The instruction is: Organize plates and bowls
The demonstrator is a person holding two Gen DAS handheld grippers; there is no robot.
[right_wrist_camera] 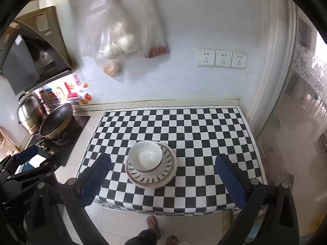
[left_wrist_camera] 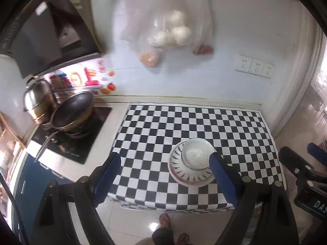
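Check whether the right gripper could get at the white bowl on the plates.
Probably yes: the right gripper is open and empty, and the white bowl sits uncovered atop the plates, nothing between.

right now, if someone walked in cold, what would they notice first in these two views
The black-and-white checkered cloth covering the counter grabs the eye first, with a white bowl stacked on patterned plates near its front edge. To the left, a dark wok and a steel pot sit on the stove, and clear bags of food hang on the wall above. Both blue-padded grippers, left gripper and right gripper, are open and empty.
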